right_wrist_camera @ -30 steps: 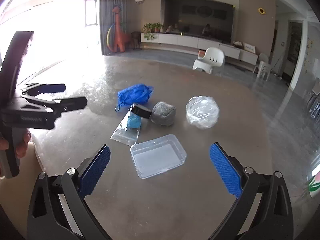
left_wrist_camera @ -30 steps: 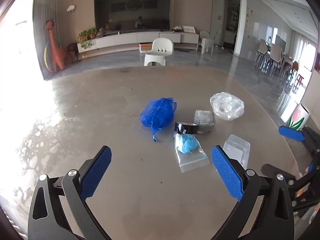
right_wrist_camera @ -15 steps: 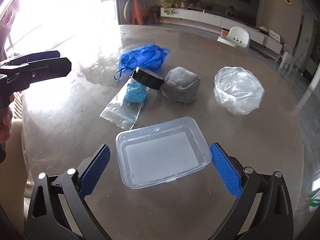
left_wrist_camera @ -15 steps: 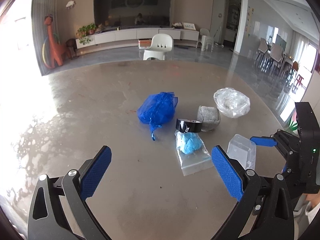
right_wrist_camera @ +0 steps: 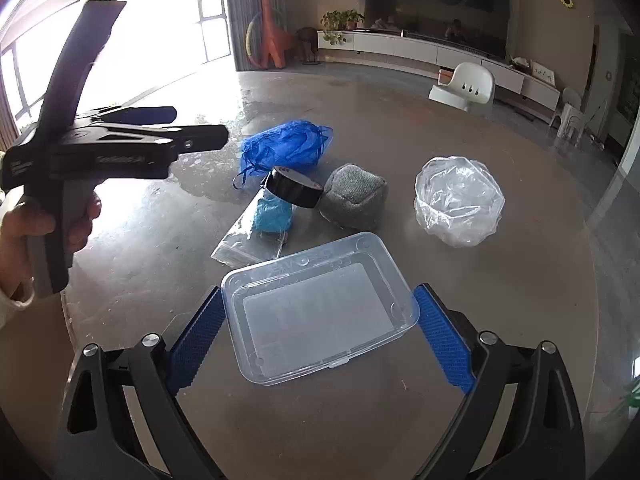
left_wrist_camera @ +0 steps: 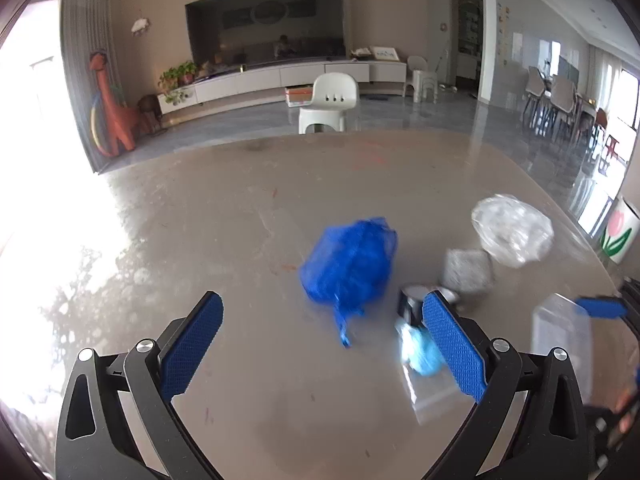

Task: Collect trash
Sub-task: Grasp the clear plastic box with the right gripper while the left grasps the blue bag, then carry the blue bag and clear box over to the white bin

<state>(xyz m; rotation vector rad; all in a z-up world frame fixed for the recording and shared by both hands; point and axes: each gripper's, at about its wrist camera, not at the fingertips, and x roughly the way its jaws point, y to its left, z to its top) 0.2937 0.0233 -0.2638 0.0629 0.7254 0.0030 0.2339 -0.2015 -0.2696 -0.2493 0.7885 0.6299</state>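
Observation:
On the round brown table lie a crumpled blue mesh bag (left_wrist_camera: 348, 264) (right_wrist_camera: 286, 148), a black tape roll (right_wrist_camera: 294, 187), a zip bag with a light-blue wad (right_wrist_camera: 260, 228) (left_wrist_camera: 424, 356), a grey sponge (right_wrist_camera: 354, 196), a crumpled clear bag (right_wrist_camera: 458, 200) (left_wrist_camera: 512, 232) and a clear plastic box (right_wrist_camera: 320, 308). My right gripper (right_wrist_camera: 318, 330) is open, its pads on either side of the box, close to its ends. My left gripper (left_wrist_camera: 320, 344) is open and empty, above the table, short of the blue mesh bag.
The left gripper and the hand holding it show at the left of the right wrist view (right_wrist_camera: 100, 152). A white chair (left_wrist_camera: 328, 100) stands beyond the table's far edge. A tulip-printed box (left_wrist_camera: 616, 236) sits off the table's right side.
My right gripper has moved in over the clear box, so the box now sits between its pads. My left gripper has moved closer to the blue mesh bag; its view is motion-blurred.

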